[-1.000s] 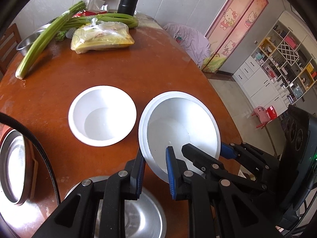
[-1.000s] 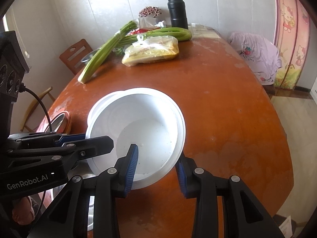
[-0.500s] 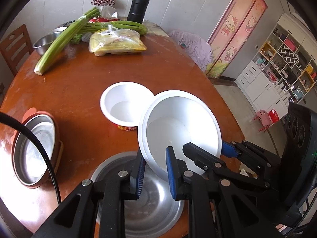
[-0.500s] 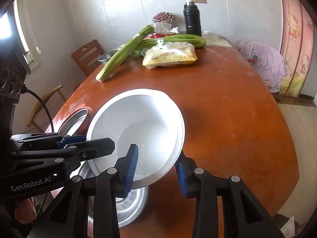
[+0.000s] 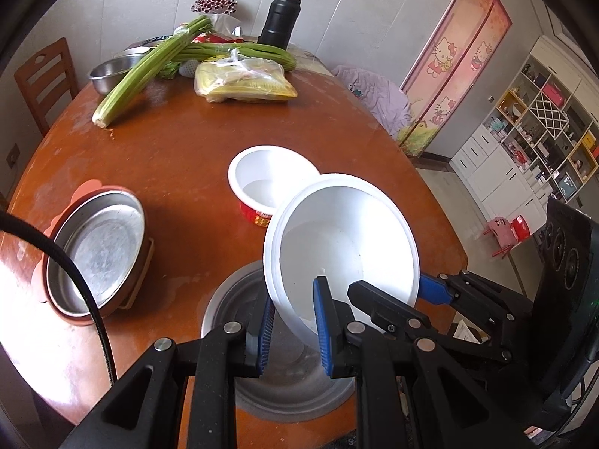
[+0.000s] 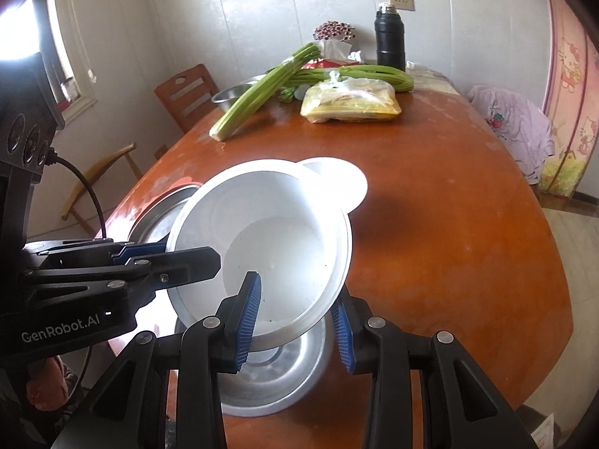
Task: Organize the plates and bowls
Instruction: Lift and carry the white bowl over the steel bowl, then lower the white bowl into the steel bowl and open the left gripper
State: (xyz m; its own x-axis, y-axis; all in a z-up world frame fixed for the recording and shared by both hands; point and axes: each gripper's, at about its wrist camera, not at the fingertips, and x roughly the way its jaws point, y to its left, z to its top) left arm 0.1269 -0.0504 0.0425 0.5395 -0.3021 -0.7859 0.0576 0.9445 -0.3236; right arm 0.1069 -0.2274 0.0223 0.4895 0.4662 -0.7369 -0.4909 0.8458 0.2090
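Note:
A large white bowl (image 5: 348, 239) (image 6: 277, 247) hangs tilted above a shallow steel dish (image 5: 295, 385) (image 6: 277, 381) at the table's near edge. My left gripper (image 5: 294, 321) (image 6: 149, 258) is shut on the bowl's left rim. On the near right rim, my right gripper (image 6: 295, 323) (image 5: 430, 292) is shut as well. Behind it a small white bowl (image 5: 269, 183) (image 6: 337, 183) with a red outside stands on the table. A steel pan in a reddish-brown holder (image 5: 97, 250) (image 6: 161, 213) sits to the left.
At the far end of the brown table (image 5: 179, 142) lie celery stalks (image 5: 149, 67), a yellow plastic bag (image 5: 247, 82), a black flask (image 5: 279, 18) and a steel basin (image 5: 108, 73). A wooden chair (image 5: 45, 75) stands at the left. A black cable (image 5: 86, 299) crosses the pan.
Both grippers have drawn back toward the near table edge with the white bowl. The steel dish has come into view under it, and the small bowl lies farther off.

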